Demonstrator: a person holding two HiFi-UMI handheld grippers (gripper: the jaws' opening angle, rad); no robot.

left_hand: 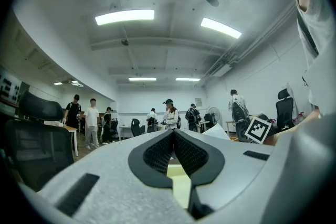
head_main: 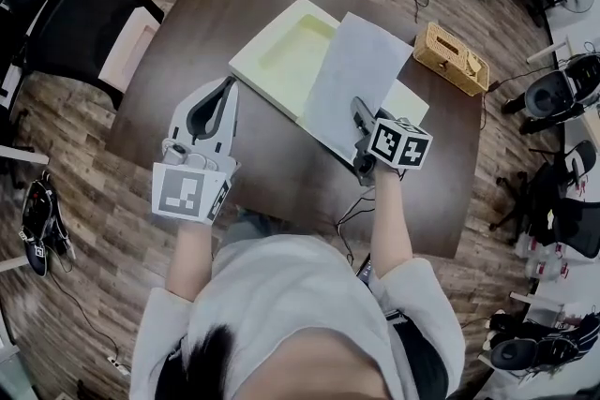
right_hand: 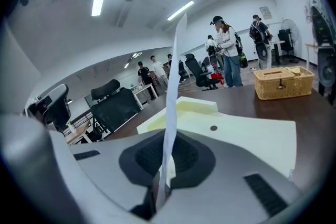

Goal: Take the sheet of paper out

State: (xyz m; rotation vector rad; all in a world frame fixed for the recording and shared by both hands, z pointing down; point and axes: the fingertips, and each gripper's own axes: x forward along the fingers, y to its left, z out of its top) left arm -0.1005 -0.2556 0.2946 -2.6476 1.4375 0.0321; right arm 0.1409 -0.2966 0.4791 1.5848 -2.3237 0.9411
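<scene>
Over office table (head_main: 272,175), sheet of paper (head_main: 352,81)

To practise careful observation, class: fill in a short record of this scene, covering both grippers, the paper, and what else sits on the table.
Left gripper: shut, empty, above the table
Right gripper: shut on the paper's near edge
Paper: lifted, over the folder
Folder: pale yellow, open, flat on the table
Basket: wicker, beyond the folder, at the table's edge
</scene>
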